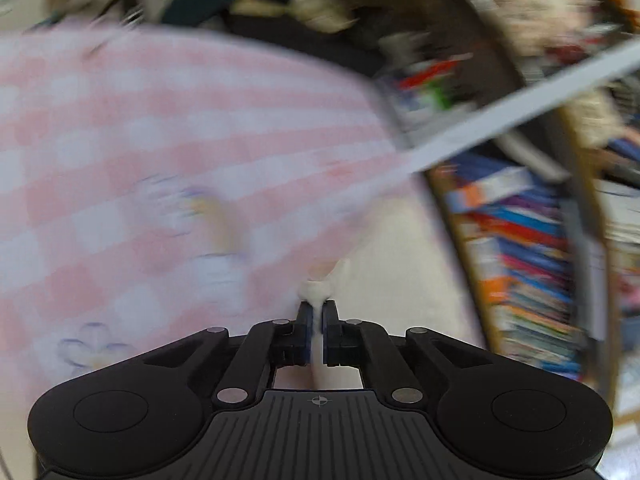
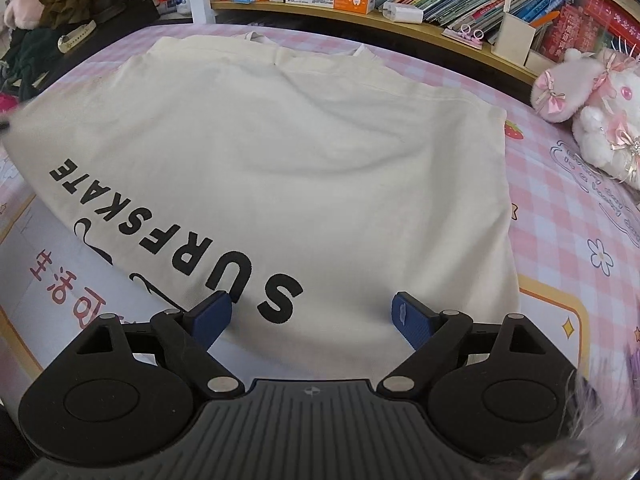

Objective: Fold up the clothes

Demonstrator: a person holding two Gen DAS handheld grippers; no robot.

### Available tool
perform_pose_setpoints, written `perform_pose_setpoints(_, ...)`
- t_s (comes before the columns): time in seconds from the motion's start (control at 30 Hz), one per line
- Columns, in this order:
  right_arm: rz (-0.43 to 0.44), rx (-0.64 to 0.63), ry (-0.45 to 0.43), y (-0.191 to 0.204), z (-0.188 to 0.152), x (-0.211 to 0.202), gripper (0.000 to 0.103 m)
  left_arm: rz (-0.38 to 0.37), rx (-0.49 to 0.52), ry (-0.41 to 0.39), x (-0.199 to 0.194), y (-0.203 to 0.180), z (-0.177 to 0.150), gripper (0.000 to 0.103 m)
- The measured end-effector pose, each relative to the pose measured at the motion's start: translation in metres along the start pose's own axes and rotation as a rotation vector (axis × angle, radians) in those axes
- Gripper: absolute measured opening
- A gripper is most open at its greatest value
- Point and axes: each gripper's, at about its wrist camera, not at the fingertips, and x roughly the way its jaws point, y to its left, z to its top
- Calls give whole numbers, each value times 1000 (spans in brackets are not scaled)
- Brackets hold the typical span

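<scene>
A cream T-shirt printed with black "SURFSKATE" letters lies spread on a pink checked bed sheet. My right gripper hovers open just above the shirt's near edge, blue pads wide apart with nothing between them. In the blurred left wrist view my left gripper is shut on a bunched bit of cream T-shirt fabric, which stretches away to the right above the pink checked sheet. The shirt's left corner in the right wrist view looks lifted.
A wooden shelf with books and boxes runs along the far side of the bed. Plush toys sit at the right. Dark clothes pile at the far left. A white printed mat lies under the shirt's left side.
</scene>
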Motion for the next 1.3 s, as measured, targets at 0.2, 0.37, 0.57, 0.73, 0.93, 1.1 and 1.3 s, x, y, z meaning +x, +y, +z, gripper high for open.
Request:
perform_pose_setpoints(0.2, 0, -1, 2, 0, 1, 1, 89, -7, -52, 24, 18, 18, -3, 13)
perform_pose_setpoints(0.37, 0, 5, -7, 1, 0, 2, 91, -47, -131, 18, 19, 32, -5, 16)
perform_pose_setpoints(0.57, 0, 17, -43, 7, 3, -3, 94, -17, -106, 48, 22, 27, 2, 16)
perform_pose_setpoints(0.73, 0, 28, -78, 13, 8, -10, 92, 14, -44, 85, 25, 20, 7, 16)
perform_pose_setpoints(0.93, 7, 30, -117, 29, 18, -16, 91, 0, -39, 143, 29, 23, 16, 16)
perform_pose_setpoints(1.1, 20, -4, -122, 72, 38, -12, 91, -46, -29, 214, 34, 31, 26, 17)
perform_pose_setpoints(1.3, 32, -52, -91, 135, 58, -2, 91, -92, -25, 303, 43, 38, 37, 17)
